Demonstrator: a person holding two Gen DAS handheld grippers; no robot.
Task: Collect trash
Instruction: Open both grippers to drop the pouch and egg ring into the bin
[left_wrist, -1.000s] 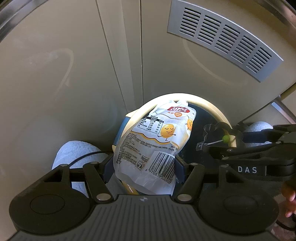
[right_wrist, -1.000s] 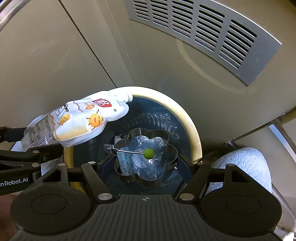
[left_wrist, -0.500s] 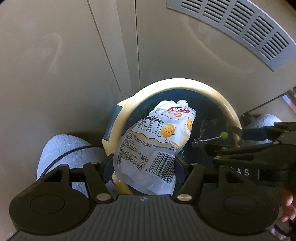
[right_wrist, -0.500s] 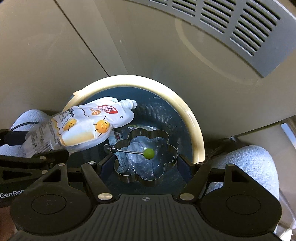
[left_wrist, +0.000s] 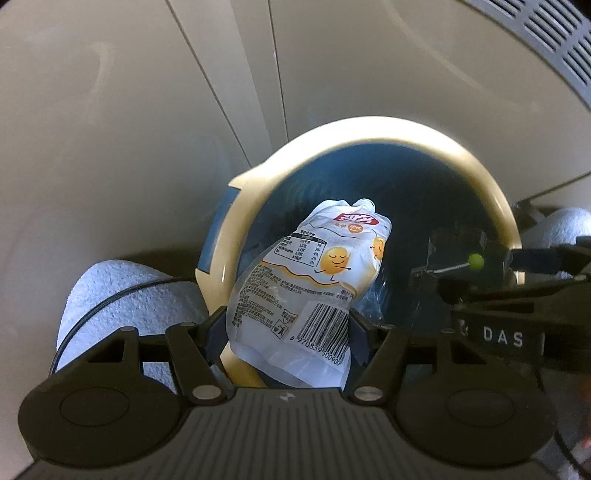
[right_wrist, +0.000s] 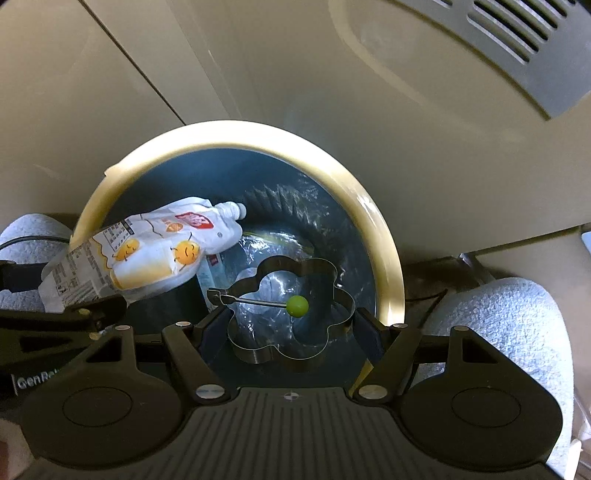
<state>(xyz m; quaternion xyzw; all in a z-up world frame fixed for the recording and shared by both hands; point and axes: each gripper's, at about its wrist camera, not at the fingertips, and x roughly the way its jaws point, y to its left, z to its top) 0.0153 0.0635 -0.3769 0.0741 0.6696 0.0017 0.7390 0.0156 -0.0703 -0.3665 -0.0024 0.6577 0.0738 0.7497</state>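
My left gripper (left_wrist: 286, 328) points down and is shut on a white spouted pouch (left_wrist: 314, 277) printed with smiling egg faces and a barcode. The pouch hangs over the mouth of a round bin (left_wrist: 495, 199) with a cream rim and a dark liner. My right gripper (right_wrist: 291, 326) is shut on a flower-shaped metal ring mould (right_wrist: 288, 302) with a wire handle tipped by a green ball; it hangs over the same bin (right_wrist: 388, 266). The pouch (right_wrist: 147, 254) shows at the left in the right wrist view, beside the left gripper's black body. Clear plastic lies at the bin's bottom.
The bin stands on a beige tiled floor (left_wrist: 110, 129) against a beige panel with a grey vent grille (right_wrist: 517, 33). A person's grey fuzzy slippers (left_wrist: 122, 295) (right_wrist: 509, 332) flank the bin on either side. A black cable runs over the left slipper.
Both grippers have sunk toward the bin with their loads; the rim fills more of each view. The pouch now hangs fully over the opening instead of across the left rim.
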